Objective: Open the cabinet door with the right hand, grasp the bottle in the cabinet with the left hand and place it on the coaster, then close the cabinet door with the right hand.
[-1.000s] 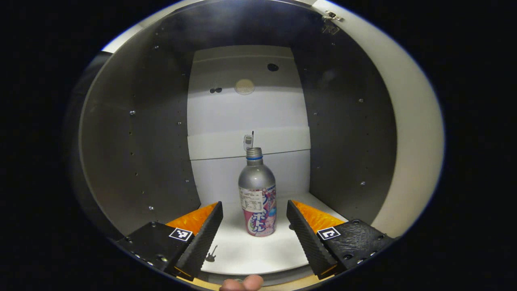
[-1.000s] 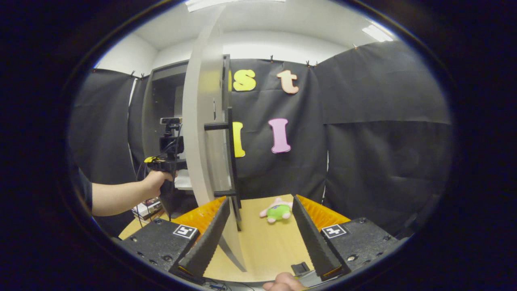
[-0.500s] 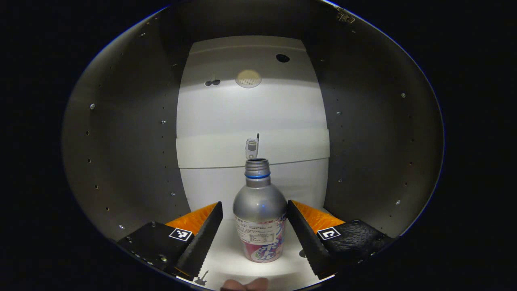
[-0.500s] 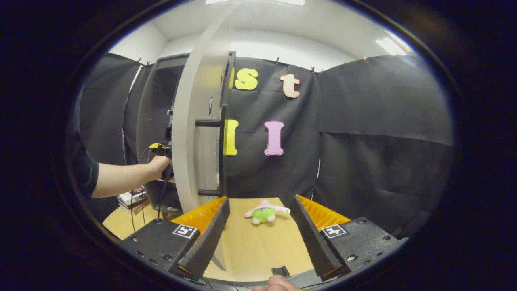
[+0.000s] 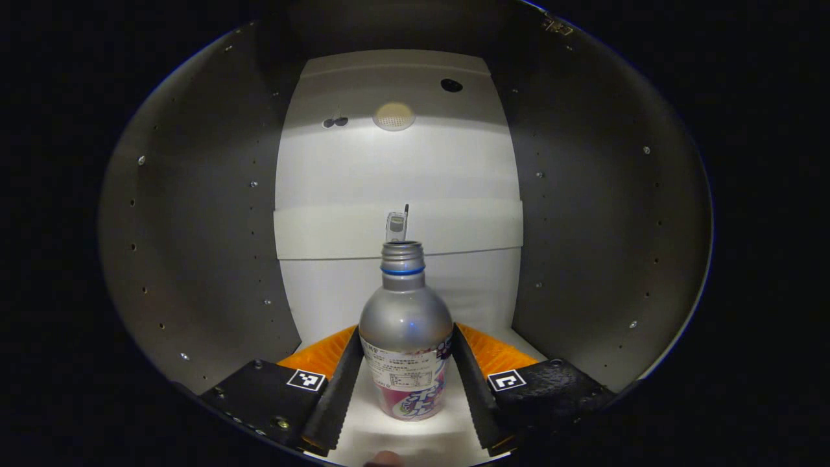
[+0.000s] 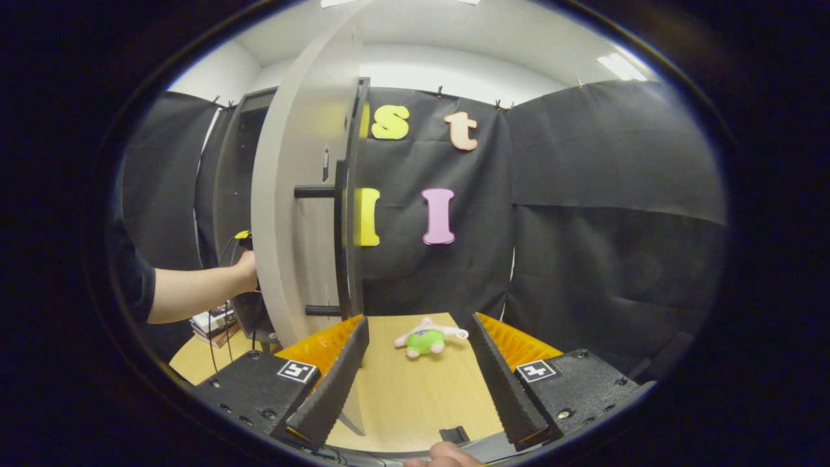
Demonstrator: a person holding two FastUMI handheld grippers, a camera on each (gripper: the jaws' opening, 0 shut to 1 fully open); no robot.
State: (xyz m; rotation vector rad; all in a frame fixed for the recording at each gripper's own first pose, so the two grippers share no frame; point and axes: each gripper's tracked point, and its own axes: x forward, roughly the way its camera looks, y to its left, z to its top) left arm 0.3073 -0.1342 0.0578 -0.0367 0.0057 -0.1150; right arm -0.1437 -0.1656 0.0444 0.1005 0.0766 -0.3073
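Black cloth walls (image 6: 583, 194) close the booth under a white ceiling, and a pale wooden table (image 6: 421, 395) fills the lower middle of the right gripper view. On the left of that view stands the dark cabinet (image 6: 233, 181), its pale door (image 6: 298, 214) swung out toward the camera and seen nearly edge-on, with a dark bar handle (image 6: 340, 240) on its outer face. A person's bare forearm (image 6: 194, 292) reaches in from the left and goes behind the door's edge. A stack of books (image 6: 211, 322) lies low beside the cabinet.

From the left gripper view, the cabinet interior has dark side walls (image 5: 194, 246), a white back panel (image 5: 399, 175) and a white floor (image 5: 402, 434). The bottle (image 5: 406, 344), silver with a pink label and an uncapped neck ringed in blue, stands upright on that floor. The left tongs (image 5: 405, 389) are narrowed around it, one finger against each side of the lower body, so they appear to grip it. A small phone-shaped sticker (image 5: 396, 226) sits on the back panel just above the bottle's mouth.

The right tongs (image 6: 421, 383) are spread wide with nothing between them, low over the table near the door's lower edge. Beyond them a small green and pink plush toy (image 6: 425, 337) lies on the table.
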